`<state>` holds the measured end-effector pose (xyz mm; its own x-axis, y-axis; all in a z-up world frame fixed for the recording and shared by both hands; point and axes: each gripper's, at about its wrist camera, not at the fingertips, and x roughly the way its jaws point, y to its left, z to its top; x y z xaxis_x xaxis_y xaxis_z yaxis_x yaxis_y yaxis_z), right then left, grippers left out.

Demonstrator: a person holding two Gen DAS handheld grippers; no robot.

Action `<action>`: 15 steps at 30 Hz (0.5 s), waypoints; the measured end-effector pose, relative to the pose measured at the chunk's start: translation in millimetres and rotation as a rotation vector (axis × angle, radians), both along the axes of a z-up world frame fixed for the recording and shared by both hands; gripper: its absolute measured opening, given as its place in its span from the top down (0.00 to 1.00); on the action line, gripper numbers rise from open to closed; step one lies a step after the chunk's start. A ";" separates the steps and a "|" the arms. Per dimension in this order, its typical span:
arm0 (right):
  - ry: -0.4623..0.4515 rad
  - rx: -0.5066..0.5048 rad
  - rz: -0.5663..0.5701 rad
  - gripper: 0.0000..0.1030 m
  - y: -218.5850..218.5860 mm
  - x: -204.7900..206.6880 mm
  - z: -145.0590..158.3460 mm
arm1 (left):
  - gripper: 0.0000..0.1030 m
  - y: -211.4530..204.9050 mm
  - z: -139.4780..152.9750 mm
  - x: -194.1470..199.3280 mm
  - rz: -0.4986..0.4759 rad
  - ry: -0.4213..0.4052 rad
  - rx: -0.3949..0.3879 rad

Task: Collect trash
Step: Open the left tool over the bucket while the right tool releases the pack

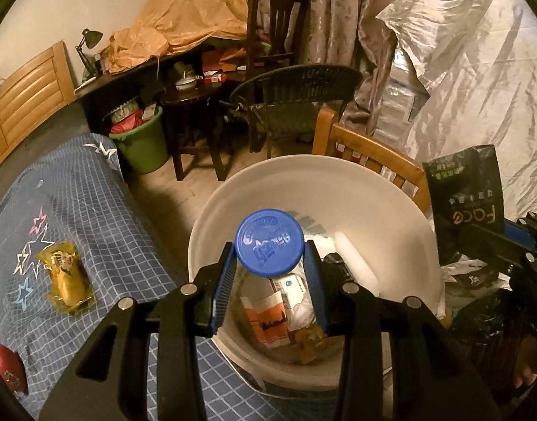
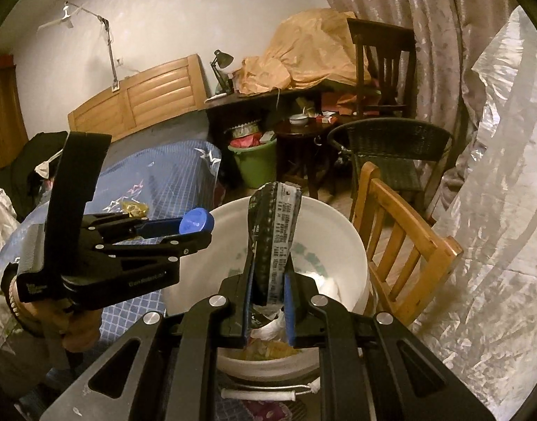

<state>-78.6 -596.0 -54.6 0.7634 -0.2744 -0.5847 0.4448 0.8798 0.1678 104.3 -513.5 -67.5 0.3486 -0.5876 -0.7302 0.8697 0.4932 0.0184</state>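
Note:
My left gripper (image 1: 268, 249) is shut on a blue round cap (image 1: 268, 242), held over the white bucket (image 1: 303, 168). In the right wrist view that left gripper (image 2: 194, 228) and the cap (image 2: 196, 221) hang above the bucket's left rim (image 2: 338, 217). The right gripper (image 2: 270, 273) is shut on a black printed packet (image 2: 273, 231) that stands upright over the bucket; the packet (image 1: 465, 203) also shows at the right of the left wrist view. An orange-white carton (image 1: 266, 319), white paper and yellow wrappers lie in the bucket. A yellow wrapper (image 1: 66, 277) lies on the bed.
The bed's blue checked cover (image 1: 103, 231) is left of the bucket, with a red thing (image 1: 8, 368) near its edge. A wooden chair (image 2: 409, 235) stands right behind the bucket, a dark wicker chair (image 2: 395, 154) and a full green bucket (image 2: 256, 168) farther back. Silver sheeting (image 2: 496, 210) hangs right.

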 end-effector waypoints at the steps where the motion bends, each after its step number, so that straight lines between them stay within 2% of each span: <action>1: 0.002 0.000 0.001 0.85 0.8 1.1 -0.7 | 0.64 -0.3 -0.1 0.6 0.000 0.001 0.000; 3: 0.003 0.005 0.014 0.83 0.0 4.0 -3.8 | 0.63 -2.5 -1.9 0.8 -0.006 0.000 0.002; 4: 0.005 0.006 0.015 0.77 0.2 5.1 -5.2 | 0.61 -3.6 -3.0 0.5 -0.007 -0.004 0.007; 5: 0.006 0.007 0.012 0.68 -1.5 6.3 -7.5 | 0.46 -5.6 -5.2 0.3 -0.002 -0.009 0.025; 6: 0.004 0.009 0.009 0.66 -3.0 5.4 -9.3 | 0.36 -5.8 -6.3 0.8 0.004 -0.014 0.026; 15: -0.021 0.008 -0.034 0.65 -11.4 -7.3 -11.6 | 0.36 2.5 -2.0 7.8 0.042 -0.023 0.001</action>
